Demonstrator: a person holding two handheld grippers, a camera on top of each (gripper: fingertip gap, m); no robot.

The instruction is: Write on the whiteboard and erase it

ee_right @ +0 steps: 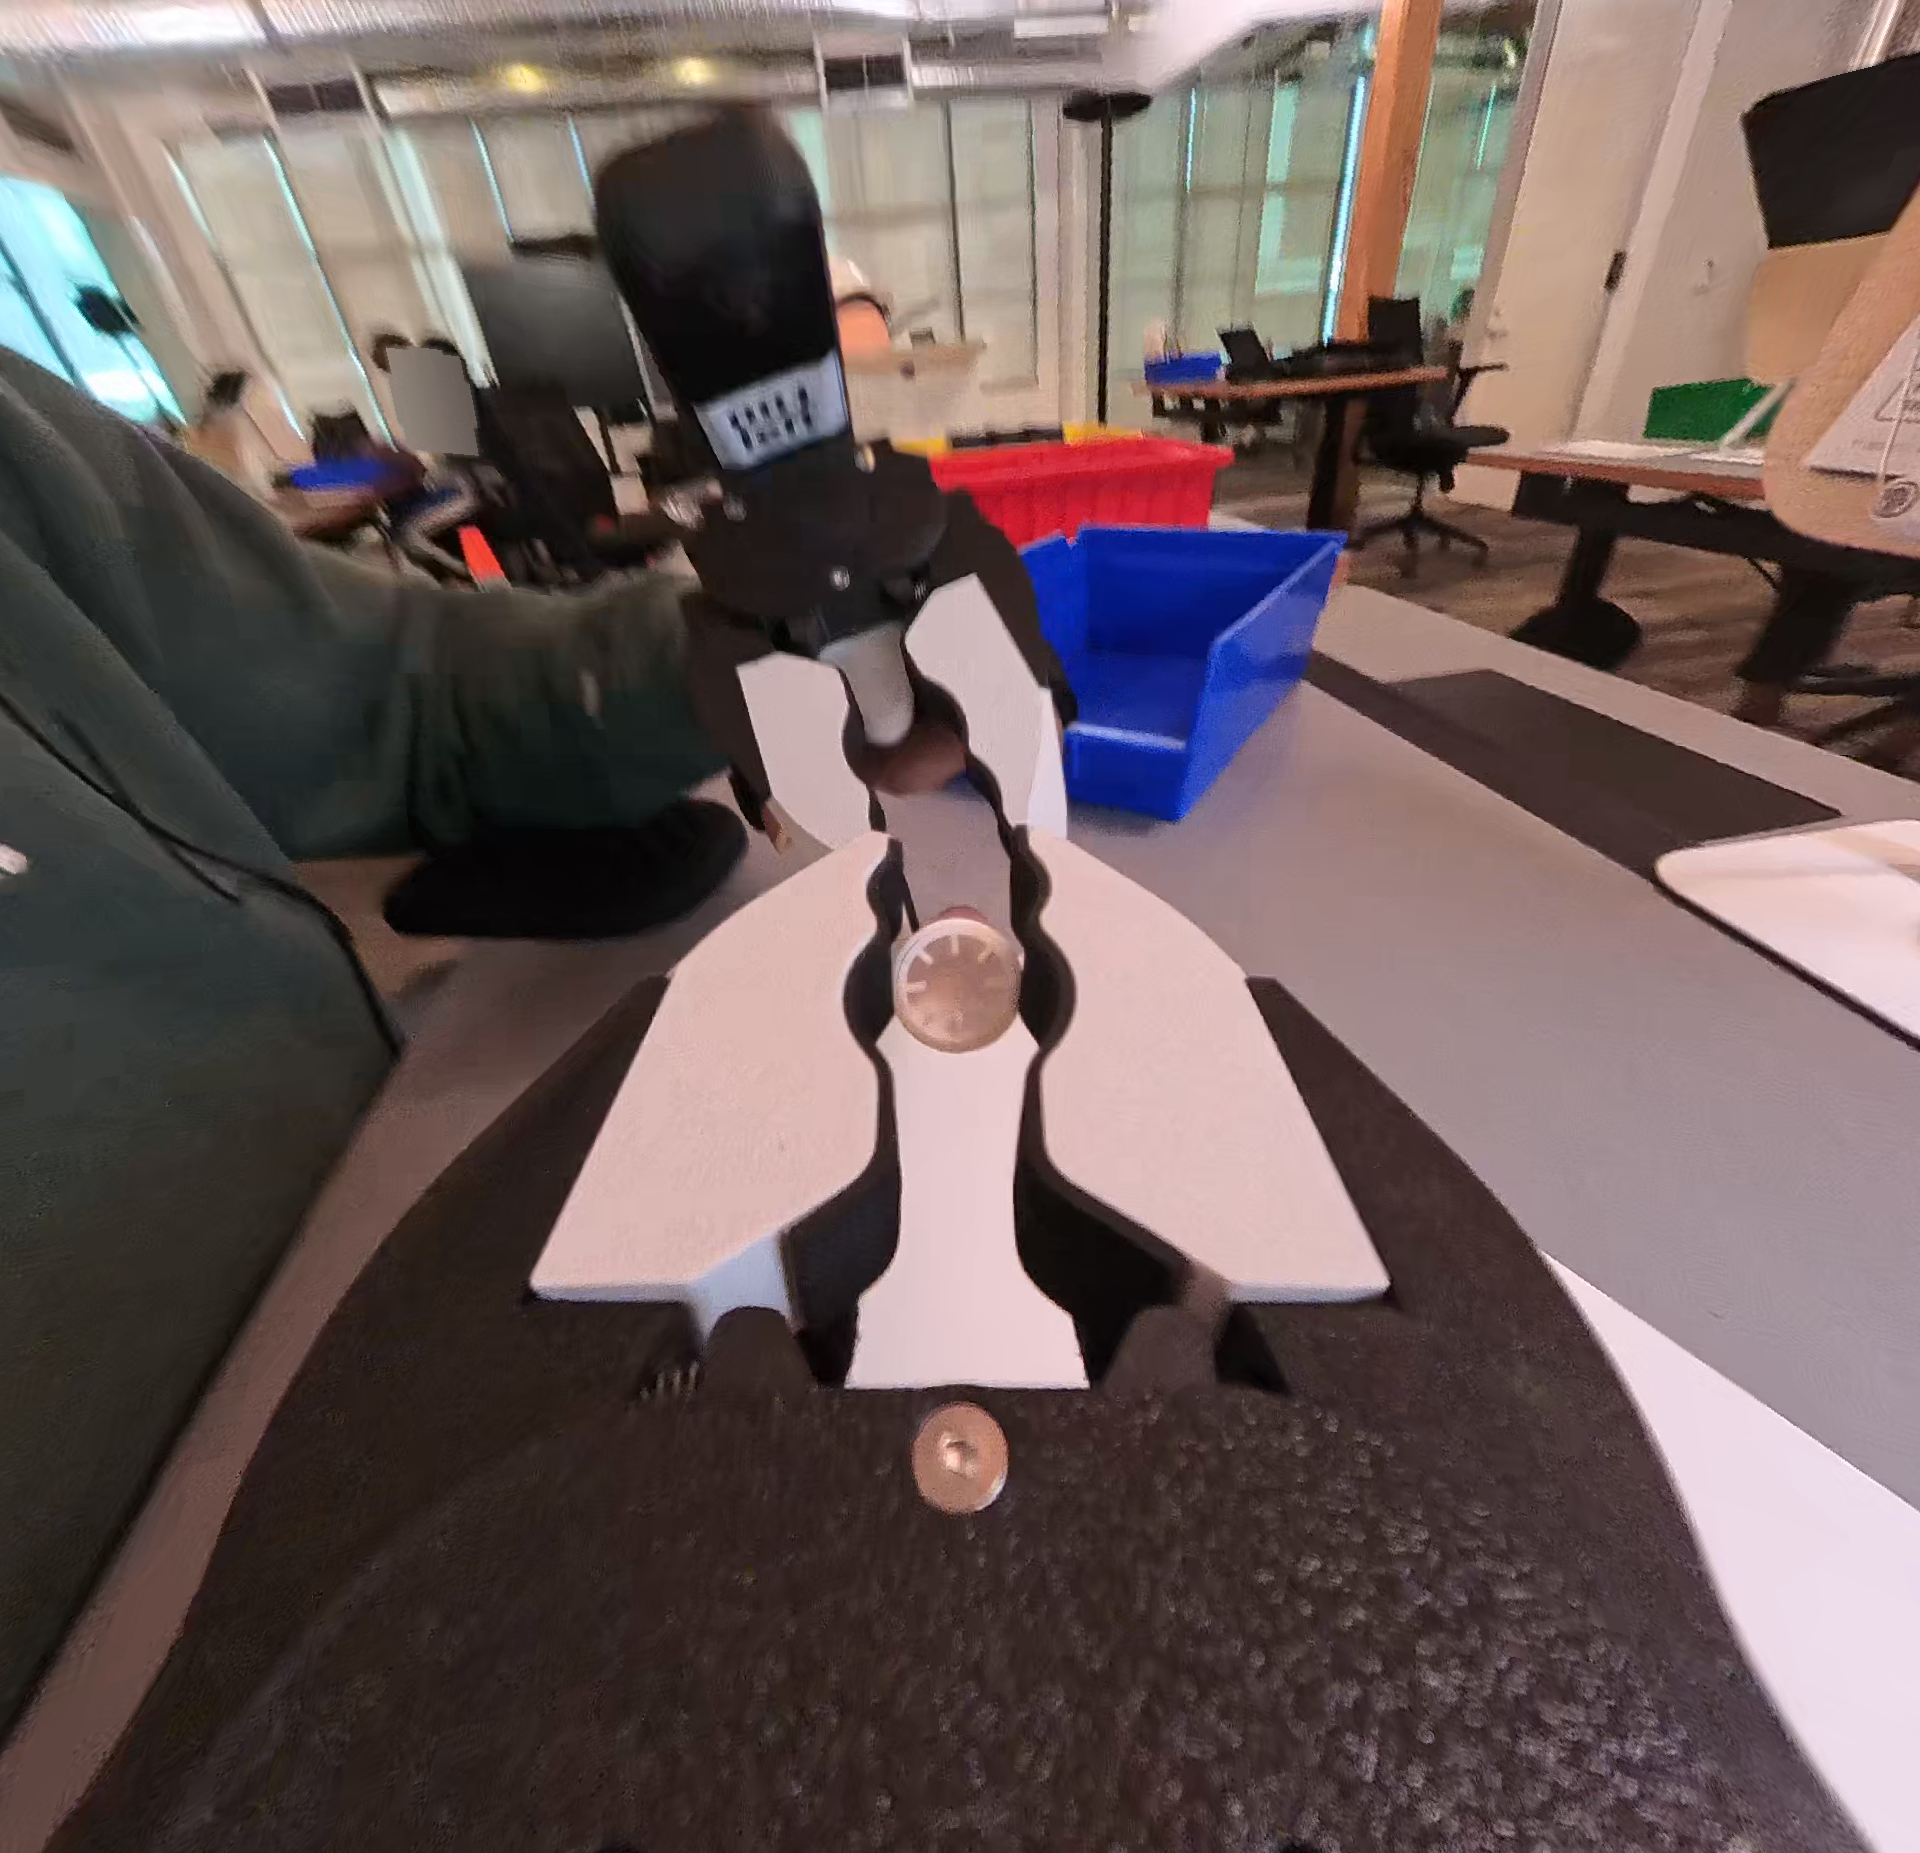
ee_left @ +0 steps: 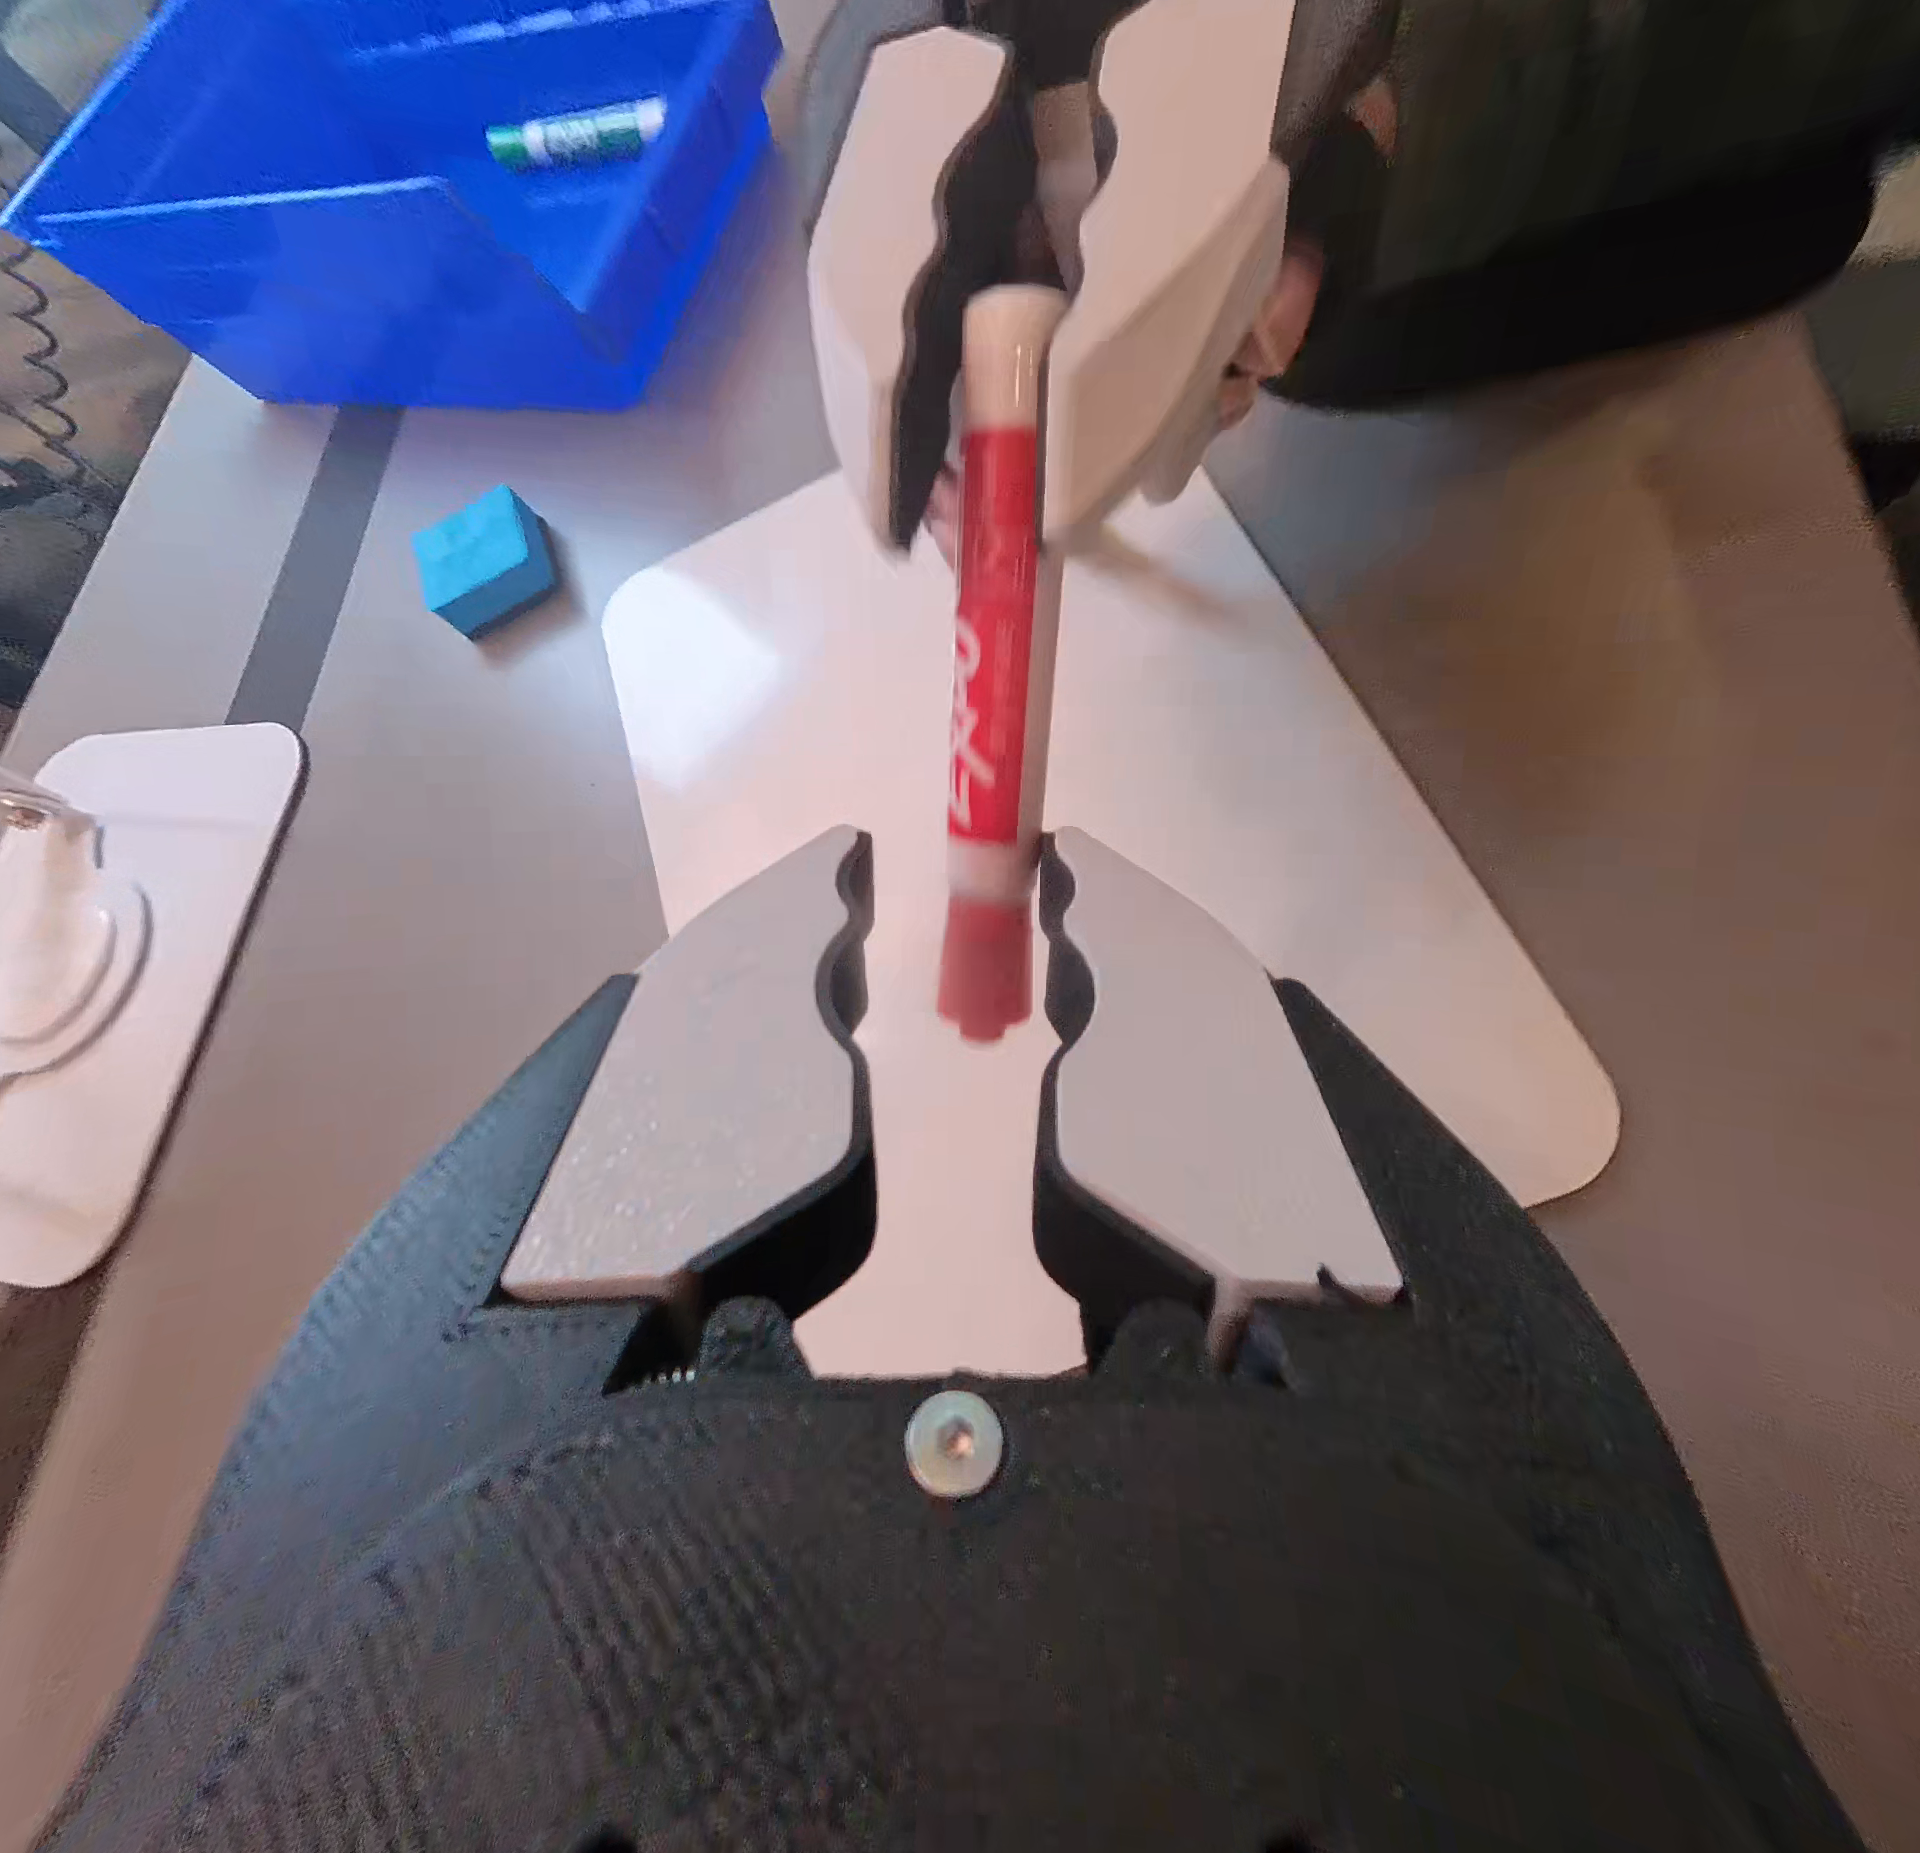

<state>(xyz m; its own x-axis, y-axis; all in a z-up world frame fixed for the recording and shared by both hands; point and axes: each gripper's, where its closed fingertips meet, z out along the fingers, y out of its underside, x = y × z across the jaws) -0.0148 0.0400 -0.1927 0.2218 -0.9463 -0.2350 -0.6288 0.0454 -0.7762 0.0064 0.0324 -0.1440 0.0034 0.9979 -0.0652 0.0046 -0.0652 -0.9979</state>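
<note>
the right gripper point(ee_left: 987, 515) pinches the red marker point(ee_left: 995, 660) by its rear, cap toward six o'clock over the whiteboard point(ee_left: 1299, 816). the left gripper point(ee_left: 956, 868) stands spread around the cap; closing off-centre could skew the marker instead of uncapping it.

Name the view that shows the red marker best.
The left wrist view: the red marker shows along its full length, cap end between the left tongs. The right wrist view shows only its round butt end, gripped by the right tongs.
</note>
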